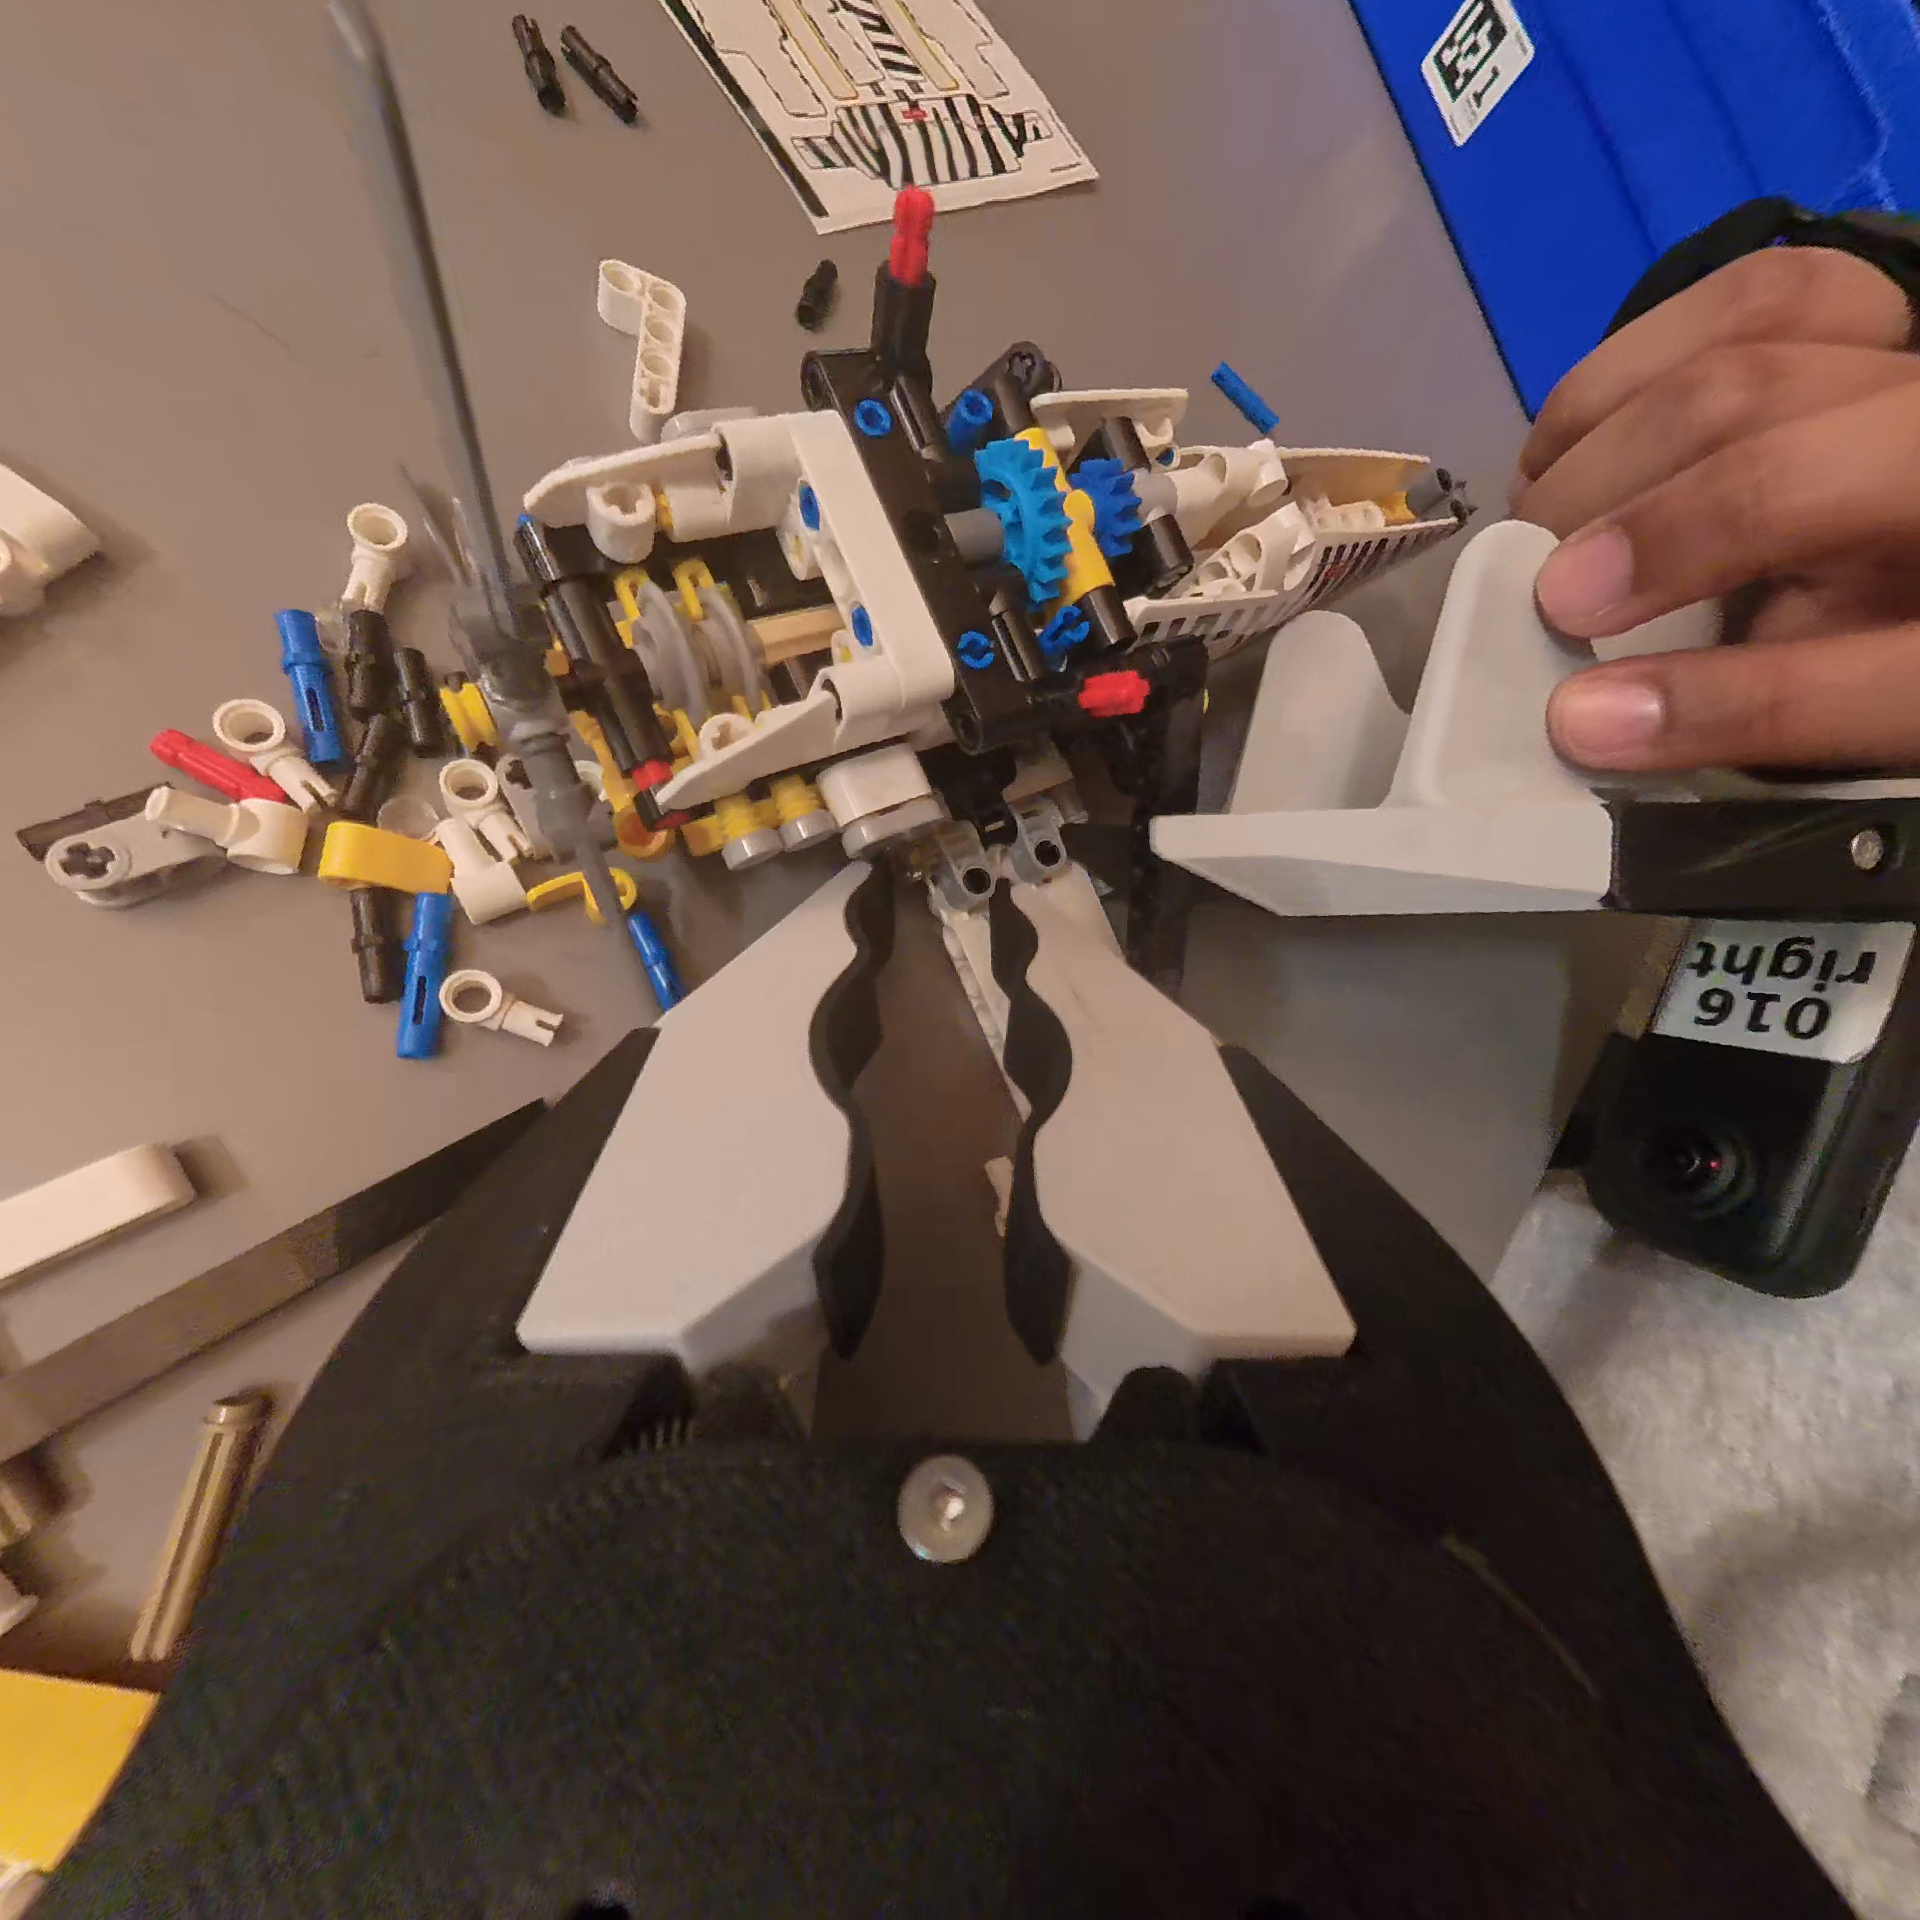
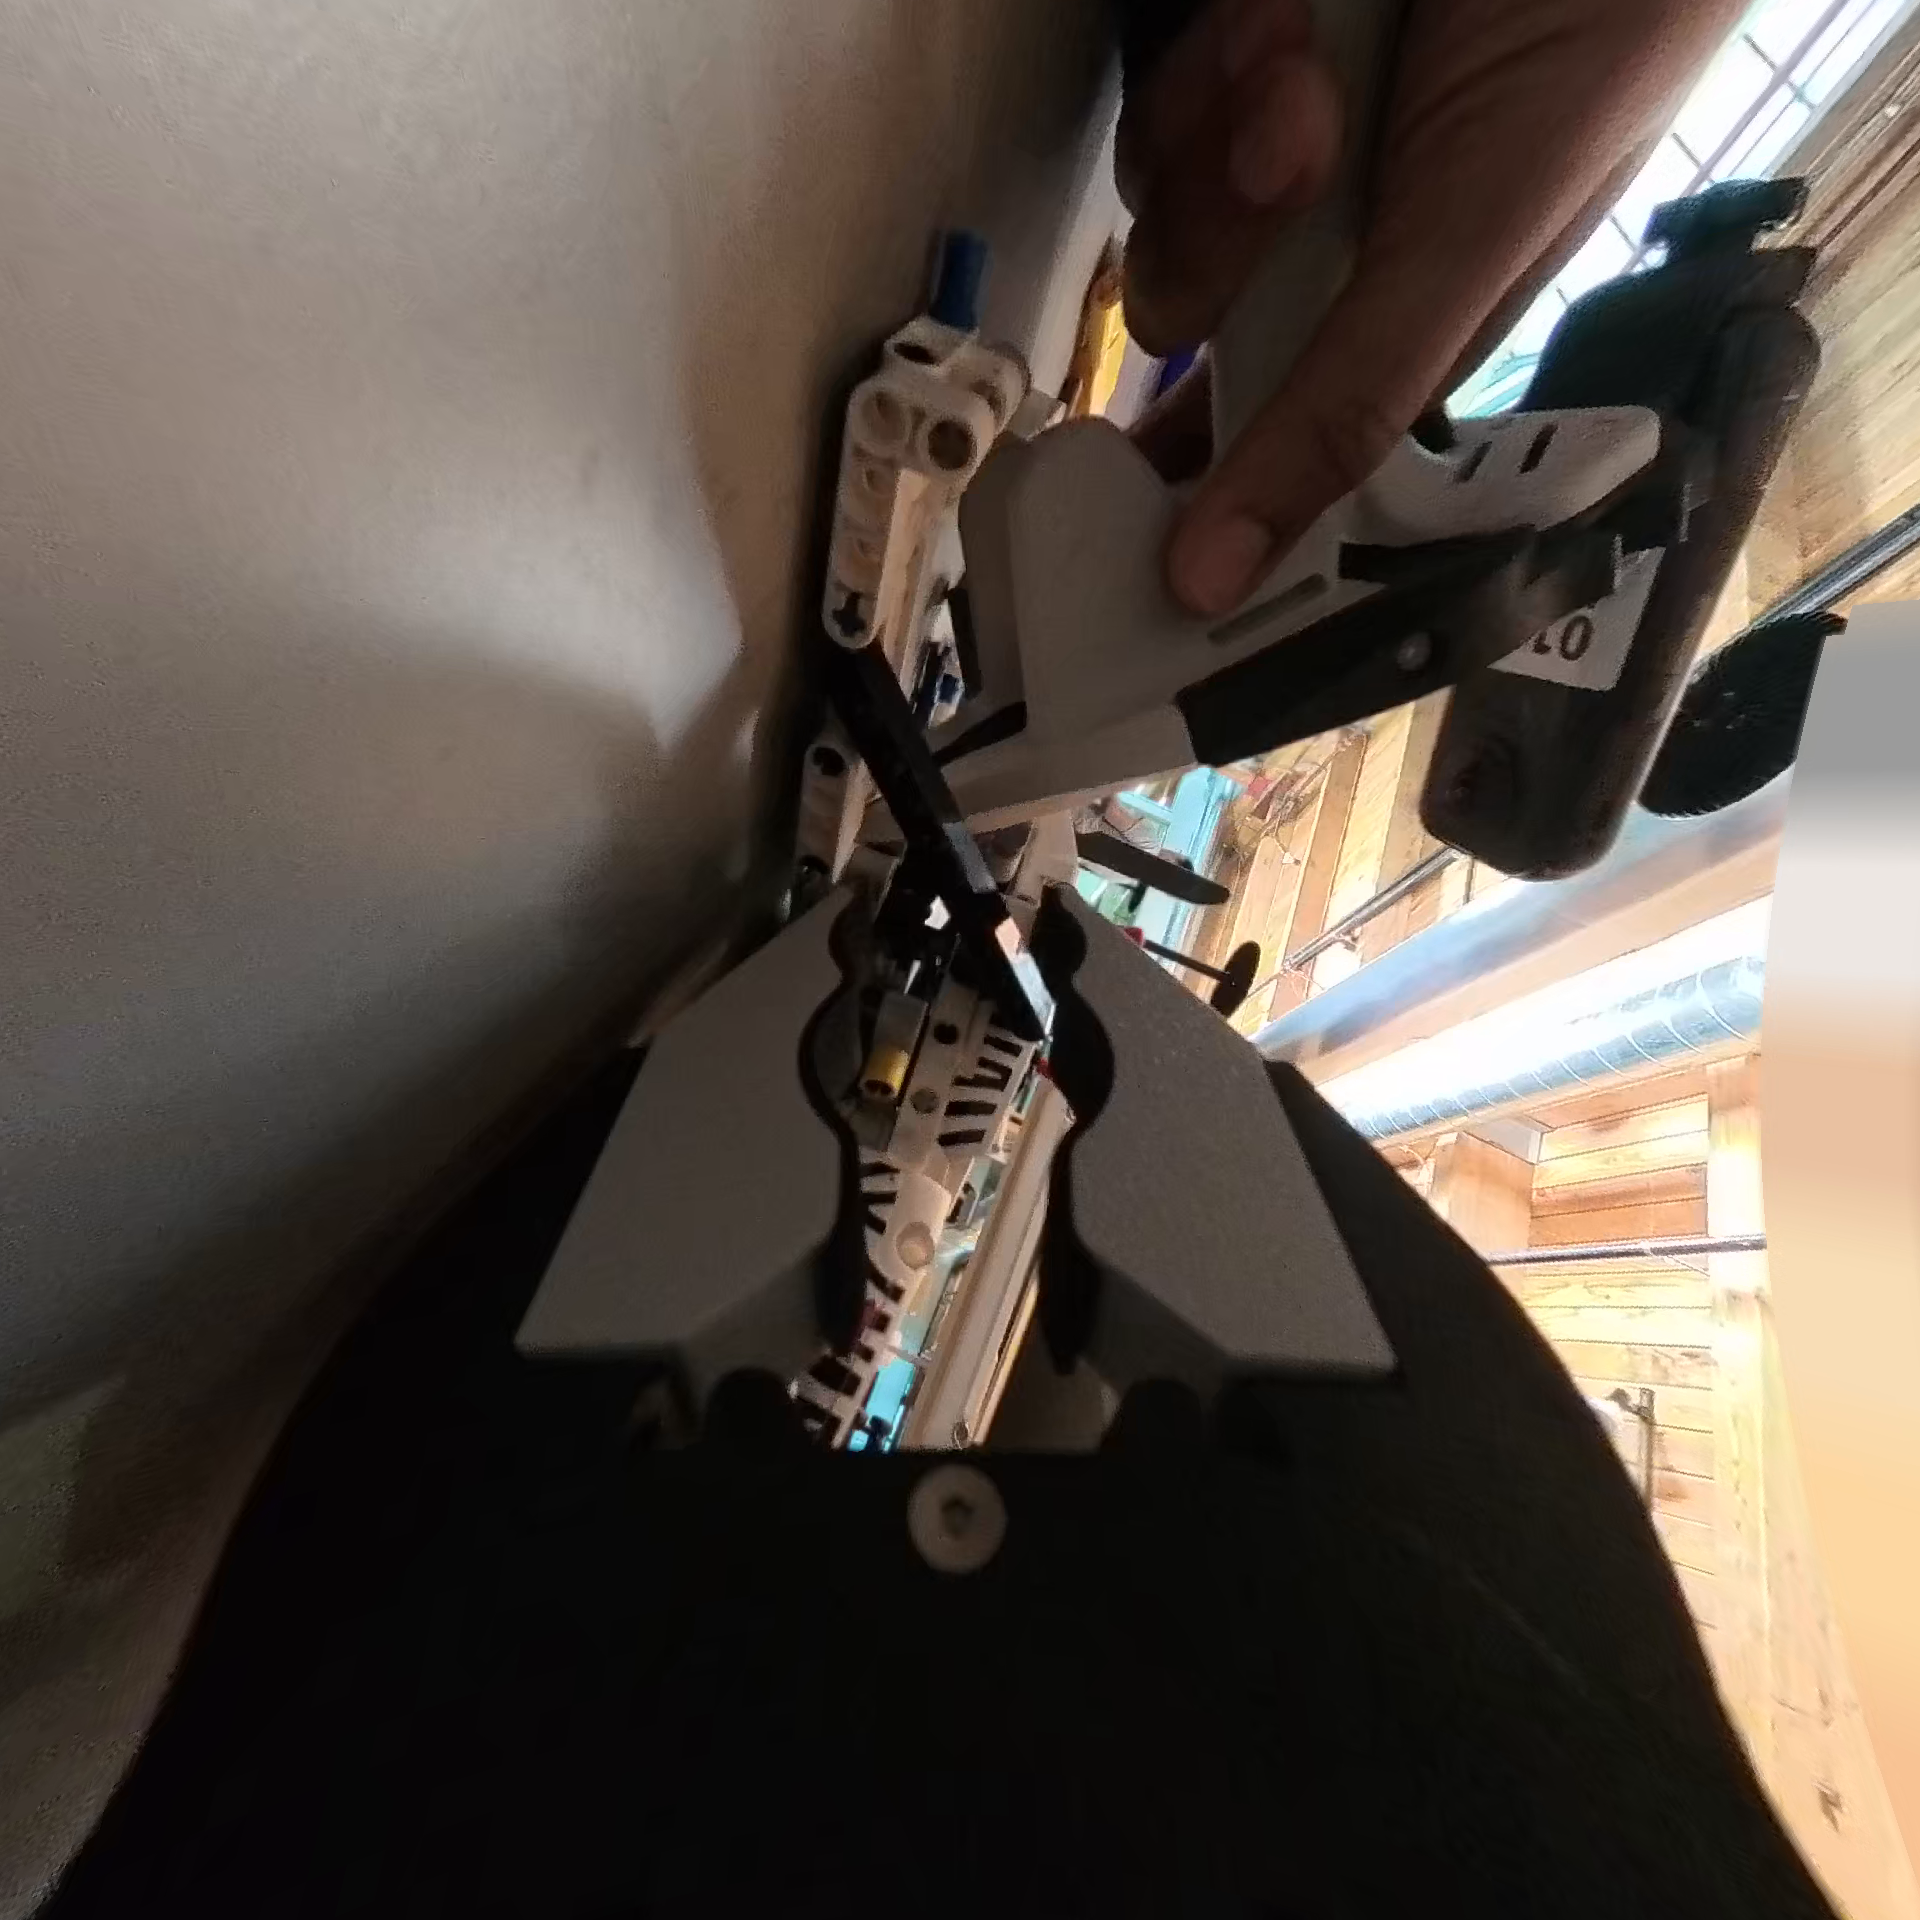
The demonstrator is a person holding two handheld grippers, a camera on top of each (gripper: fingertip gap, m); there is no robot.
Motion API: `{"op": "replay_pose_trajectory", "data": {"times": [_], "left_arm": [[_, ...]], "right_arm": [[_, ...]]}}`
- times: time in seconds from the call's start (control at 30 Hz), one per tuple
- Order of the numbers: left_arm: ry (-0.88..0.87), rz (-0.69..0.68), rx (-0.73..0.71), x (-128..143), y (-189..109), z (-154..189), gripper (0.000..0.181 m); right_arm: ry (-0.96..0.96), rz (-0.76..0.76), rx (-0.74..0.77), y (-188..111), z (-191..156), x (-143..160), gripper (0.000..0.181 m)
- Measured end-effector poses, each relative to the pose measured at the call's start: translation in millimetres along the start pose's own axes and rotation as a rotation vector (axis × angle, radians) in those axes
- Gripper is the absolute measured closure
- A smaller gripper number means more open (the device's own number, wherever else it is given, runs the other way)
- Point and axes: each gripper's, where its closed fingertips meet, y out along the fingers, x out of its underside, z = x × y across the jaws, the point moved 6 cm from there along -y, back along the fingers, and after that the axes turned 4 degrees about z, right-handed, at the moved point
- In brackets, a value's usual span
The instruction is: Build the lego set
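A half-built lego model [image 1: 894, 582] of white panels, black beams, blue gears and yellow parts, with a red pin on top, is held above the grey table [image 1: 208, 364]. My left gripper [image 1: 940, 894] is shut on a white and grey part at the model's underside. In the right wrist view, my right gripper [image 2: 945, 914] is closed around the model's zebra-striped white panel [image 2: 935, 1070] and a black beam. A hand [image 1: 1714, 520] holds the right gripper's grey handle piece, beside the model. Its camera [image 1: 1714, 1174] faces me.
A pile of loose pins and connectors [image 1: 364, 790] lies left of the model. A white angled beam [image 1: 649, 332], black pins [image 1: 571, 62] and a sticker sheet [image 1: 894, 94] lie farther back. A blue box [image 1: 1662, 156] stands at the top right. White fabric [image 1: 1714, 1558] lies at the lower right.
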Motion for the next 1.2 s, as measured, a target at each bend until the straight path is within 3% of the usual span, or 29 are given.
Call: {"op": "replay_pose_trajectory", "data": {"times": [0.37, 1.2], "left_arm": [[0.108, -0.027, -0.024, 0.4, 0.7, 2.6, 0.164], [0.281, -0.059, -0.051, -1.9, 1.7, 2.8, 0.166]], "right_arm": [[-0.092, 0.068, -0.014, 3.4, -2.9, 2.5, 0.154], [-0.064, 0.217, -0.076, 6.8, -5.0, 6.4, 0.161]]}}
